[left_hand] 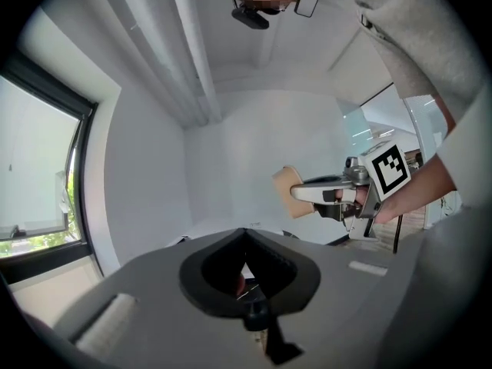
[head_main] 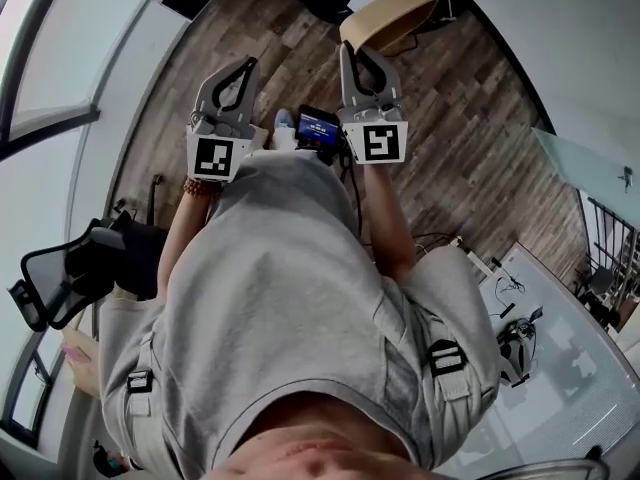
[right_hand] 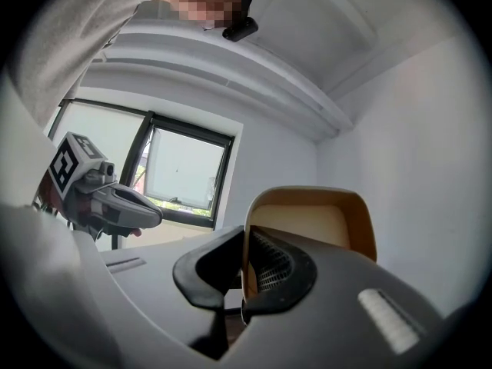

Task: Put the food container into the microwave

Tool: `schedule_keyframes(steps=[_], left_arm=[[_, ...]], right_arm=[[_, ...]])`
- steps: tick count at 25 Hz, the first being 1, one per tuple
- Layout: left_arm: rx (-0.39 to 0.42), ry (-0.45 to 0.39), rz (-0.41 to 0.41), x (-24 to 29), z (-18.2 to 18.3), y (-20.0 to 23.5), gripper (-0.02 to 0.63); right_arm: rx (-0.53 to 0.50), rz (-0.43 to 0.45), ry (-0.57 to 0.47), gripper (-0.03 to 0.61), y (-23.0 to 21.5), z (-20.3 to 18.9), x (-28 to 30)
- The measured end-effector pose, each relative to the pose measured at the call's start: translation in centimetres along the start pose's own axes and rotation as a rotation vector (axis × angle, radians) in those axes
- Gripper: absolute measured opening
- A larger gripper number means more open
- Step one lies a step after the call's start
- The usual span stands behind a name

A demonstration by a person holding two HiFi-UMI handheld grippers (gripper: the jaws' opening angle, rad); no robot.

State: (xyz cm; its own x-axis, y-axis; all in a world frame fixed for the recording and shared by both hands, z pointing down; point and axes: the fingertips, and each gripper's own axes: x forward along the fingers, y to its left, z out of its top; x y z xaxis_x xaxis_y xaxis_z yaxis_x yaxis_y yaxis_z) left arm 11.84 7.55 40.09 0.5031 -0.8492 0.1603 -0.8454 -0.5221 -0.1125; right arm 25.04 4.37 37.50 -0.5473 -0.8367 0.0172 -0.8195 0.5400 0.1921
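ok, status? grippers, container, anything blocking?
Left gripper shut, empty. Right gripper clamped on the container wall, held in mid-air. No microwave in view; nothing blocking that I can see.

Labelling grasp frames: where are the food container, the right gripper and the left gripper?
food container (right_hand: 307, 225), right gripper view, its tan inner wall.
right gripper (head_main: 355, 51), head view, between its fingertips on the container.
left gripper (head_main: 247, 65), head view, where its fingertips meet.
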Motion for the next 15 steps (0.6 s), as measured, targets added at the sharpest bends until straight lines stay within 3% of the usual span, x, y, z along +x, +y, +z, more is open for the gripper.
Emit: schedule_keyframes(steps=[8, 15], left_arm=[[-0.022, 0.014, 0.038, 3.3, -1.5, 6.1, -0.017], [0.013, -0.070, -0.062, 8.7, -0.4, 11.0, -0.017]], right_arm=[[-0.054, 0.030, 0.029, 0.025, -0.9, -1.1, 6.9], [-0.073, -0.073, 0.057, 0.023, -2.4, 0.2, 11.7]])
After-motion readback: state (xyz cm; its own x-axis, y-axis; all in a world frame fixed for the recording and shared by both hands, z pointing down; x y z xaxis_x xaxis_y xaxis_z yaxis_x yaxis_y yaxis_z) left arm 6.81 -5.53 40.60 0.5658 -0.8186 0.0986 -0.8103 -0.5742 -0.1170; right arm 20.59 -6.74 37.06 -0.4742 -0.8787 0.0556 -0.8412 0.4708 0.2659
